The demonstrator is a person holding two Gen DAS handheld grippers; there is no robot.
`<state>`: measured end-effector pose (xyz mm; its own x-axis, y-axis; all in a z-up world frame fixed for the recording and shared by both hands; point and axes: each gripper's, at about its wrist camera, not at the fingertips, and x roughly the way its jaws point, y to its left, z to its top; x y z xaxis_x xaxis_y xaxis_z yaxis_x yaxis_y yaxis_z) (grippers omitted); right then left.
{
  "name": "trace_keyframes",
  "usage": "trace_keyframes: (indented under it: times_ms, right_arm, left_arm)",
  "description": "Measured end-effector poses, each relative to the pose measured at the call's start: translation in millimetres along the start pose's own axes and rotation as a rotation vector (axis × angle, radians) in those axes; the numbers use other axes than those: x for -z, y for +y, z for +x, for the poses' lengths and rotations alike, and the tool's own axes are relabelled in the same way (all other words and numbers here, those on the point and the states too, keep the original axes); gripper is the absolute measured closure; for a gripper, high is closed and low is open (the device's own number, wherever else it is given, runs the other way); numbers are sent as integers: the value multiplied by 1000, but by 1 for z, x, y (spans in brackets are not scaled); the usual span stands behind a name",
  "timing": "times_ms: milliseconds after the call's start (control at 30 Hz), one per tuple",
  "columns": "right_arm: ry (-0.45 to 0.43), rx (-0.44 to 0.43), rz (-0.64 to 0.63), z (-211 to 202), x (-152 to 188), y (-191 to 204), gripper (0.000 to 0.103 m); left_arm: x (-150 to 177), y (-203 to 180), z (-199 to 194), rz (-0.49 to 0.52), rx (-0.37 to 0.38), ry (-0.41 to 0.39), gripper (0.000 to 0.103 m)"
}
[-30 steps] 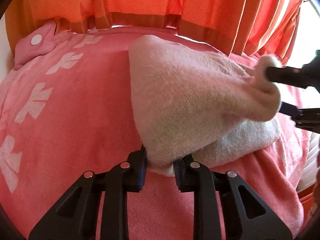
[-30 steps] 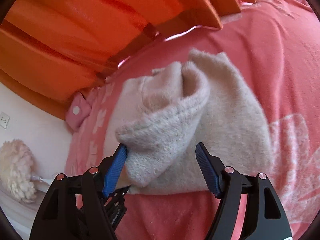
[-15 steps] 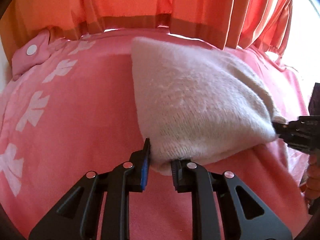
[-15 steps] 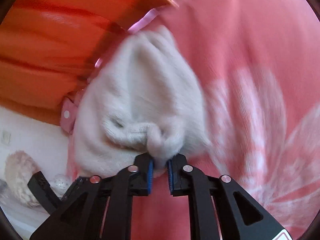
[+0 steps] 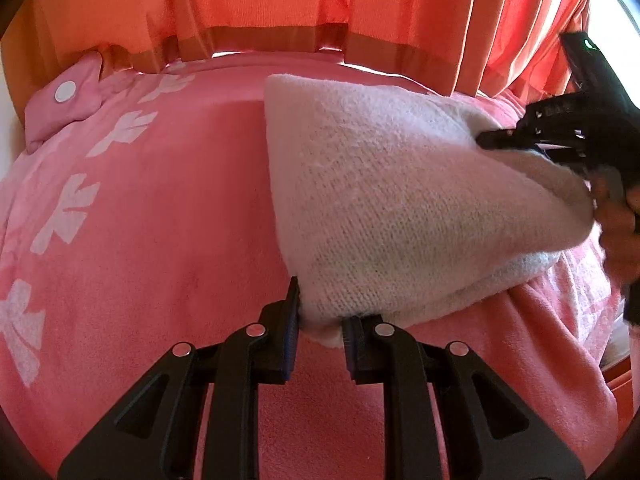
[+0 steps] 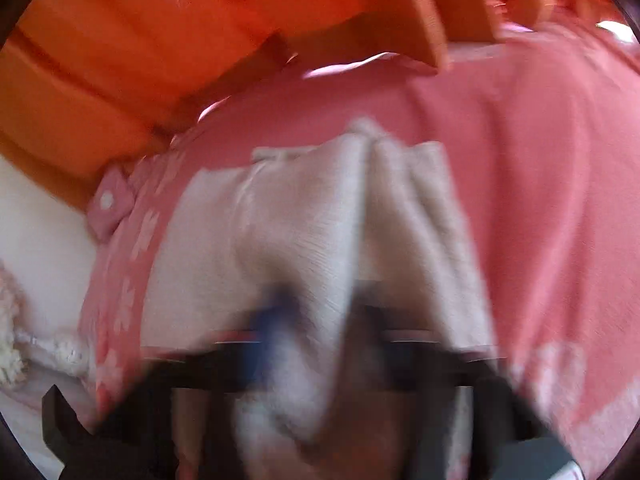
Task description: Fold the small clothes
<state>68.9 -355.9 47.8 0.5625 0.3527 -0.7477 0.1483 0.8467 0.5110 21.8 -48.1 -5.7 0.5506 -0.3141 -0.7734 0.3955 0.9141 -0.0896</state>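
Knit: cream and fuzzy, the small knitted garment [image 5: 400,208] lies partly lifted off the pink blanket [image 5: 160,220], just ahead of the left gripper [image 5: 320,334] and stretching away to its right.
Left gripper: clenched on the garment's near corner, the fabric bunched between the two pads; only a small tuft sits in the bite.
Right gripper: in the left wrist view, the right gripper [image 5: 496,140] meets the garment's far-right edge, its tip pressed into the knit. Its own camera is smeared by motion blur, so I cannot tell whether its jaws are clamped on the cloth or apart.
Garment from the right side: directly ahead of the right gripper's camera, the garment [image 6: 320,232] rises in ridges and folds, which suggests a loose, uneven lift.
Risk, slip: the left hold is shallow, so a pull from the right side could drag the corner out of the pads.
Risk, skewed fold: the two held points stand at different heights, so the layer may land crooked or bunched.
Risk, snag: the loose knit could catch on a pad edge at release and tug the fold open.
Risk, blanket: the soft blanket beneath the left gripper could be pinched along with the garment.
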Motion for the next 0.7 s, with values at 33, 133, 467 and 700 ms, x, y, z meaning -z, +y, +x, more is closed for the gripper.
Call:
trace_keyframes:
  times_ms: [33, 133, 467, 700]
  right_arm:
    - [-83, -65, -2, -21, -9, 5, 96]
    - [-246, -155, 4, -64, -22, 2, 97]
    - [-108, 0, 104, -16, 2, -58, 91]
    - [-91, -41, 98, -53, 30, -52, 61]
  left_arm:
    - [0, 0, 0, 2, 2, 0, 85]
    - [1, -1, 1, 16, 19, 1, 86]
    - [7, -4, 14, 1, 43, 33, 90]
    - [7, -14, -23, 22, 70, -7, 89]
